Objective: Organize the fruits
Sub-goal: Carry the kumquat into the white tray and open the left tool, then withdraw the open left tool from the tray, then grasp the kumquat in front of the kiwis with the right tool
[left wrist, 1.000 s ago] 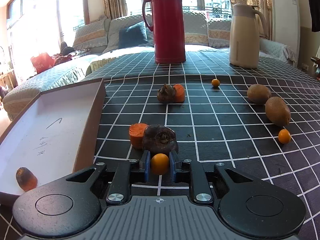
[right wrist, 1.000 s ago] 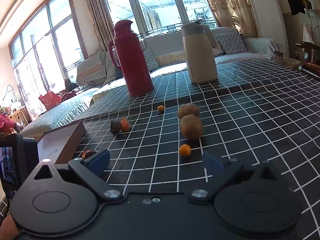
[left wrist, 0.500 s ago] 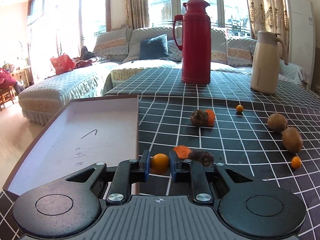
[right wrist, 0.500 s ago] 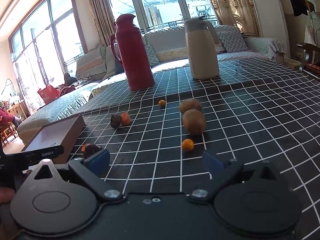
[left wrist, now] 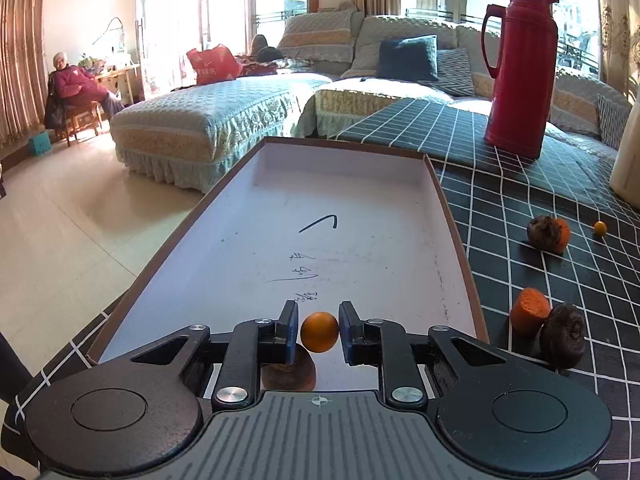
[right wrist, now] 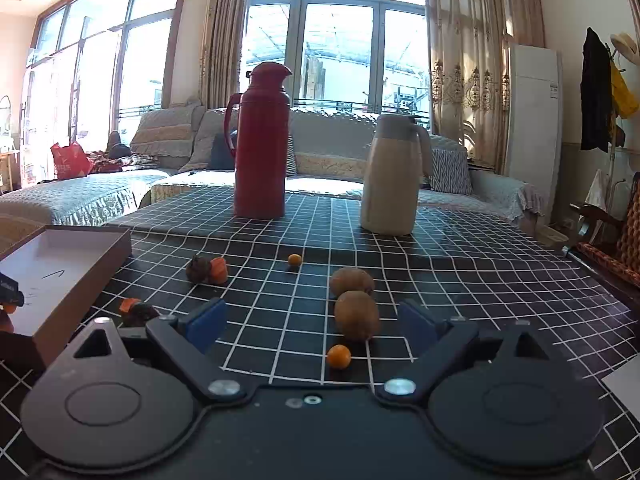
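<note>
Now your left tongs [left wrist: 319, 333] hold a kumquat [left wrist: 319, 331] over the box [left wrist: 454, 216] for dropping; right tongs [right wrist: 310, 320] gape wide, empty.

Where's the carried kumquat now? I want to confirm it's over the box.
In the left wrist view, the kumquat sits in the left gripper, above the box's near end.

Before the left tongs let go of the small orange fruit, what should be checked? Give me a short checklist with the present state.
1. Small orange fruit sits between the left tongs: ok.
2. Fruit is over the box floor, inside its walls: ok.
3. Drop spot free: not ok, a brown fruit lies just under the tongs.
4. Height above the floor: cannot tell.
5. Right tongs open and away from the box: ok.
</note>
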The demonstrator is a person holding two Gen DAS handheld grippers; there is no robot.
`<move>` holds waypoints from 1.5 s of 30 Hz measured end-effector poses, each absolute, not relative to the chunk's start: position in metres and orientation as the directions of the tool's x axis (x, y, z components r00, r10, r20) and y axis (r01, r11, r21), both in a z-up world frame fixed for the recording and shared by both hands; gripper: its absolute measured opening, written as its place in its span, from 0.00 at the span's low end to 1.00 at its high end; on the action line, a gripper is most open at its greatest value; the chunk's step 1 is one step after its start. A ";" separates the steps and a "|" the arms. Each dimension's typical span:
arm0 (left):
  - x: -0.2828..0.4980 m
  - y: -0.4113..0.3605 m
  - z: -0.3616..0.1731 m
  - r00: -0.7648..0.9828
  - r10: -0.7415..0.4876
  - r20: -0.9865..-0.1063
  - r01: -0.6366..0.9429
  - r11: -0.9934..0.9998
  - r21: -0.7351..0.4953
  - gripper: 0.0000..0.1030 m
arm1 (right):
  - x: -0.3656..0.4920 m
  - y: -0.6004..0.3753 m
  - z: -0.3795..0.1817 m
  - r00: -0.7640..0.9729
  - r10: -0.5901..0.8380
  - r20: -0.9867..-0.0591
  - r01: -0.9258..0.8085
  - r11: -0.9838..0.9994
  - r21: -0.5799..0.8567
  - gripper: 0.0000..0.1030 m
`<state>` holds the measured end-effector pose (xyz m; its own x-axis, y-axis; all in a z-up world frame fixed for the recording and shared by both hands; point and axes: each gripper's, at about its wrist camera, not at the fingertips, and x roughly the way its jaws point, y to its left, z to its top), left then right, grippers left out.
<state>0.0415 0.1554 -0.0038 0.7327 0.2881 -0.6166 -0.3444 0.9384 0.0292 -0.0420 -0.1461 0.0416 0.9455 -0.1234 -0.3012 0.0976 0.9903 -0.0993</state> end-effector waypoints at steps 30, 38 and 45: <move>-0.006 0.126 0.025 0.850 0.285 -0.444 -0.266 0.958 0.105 1.00 | 0.011 -0.155 0.013 0.821 -0.253 -0.511 0.257 0.964 -0.065 0.98; -0.009 0.122 0.024 0.858 0.285 -0.427 -0.257 0.959 0.121 1.00 | 0.054 -0.169 -0.002 0.757 -0.266 -0.597 0.272 0.959 -0.082 0.63; -0.010 0.118 0.027 0.864 0.276 -0.420 -0.245 0.961 0.128 1.00 | 0.074 -0.181 -0.016 0.722 -0.219 -0.656 0.269 0.963 -0.026 0.45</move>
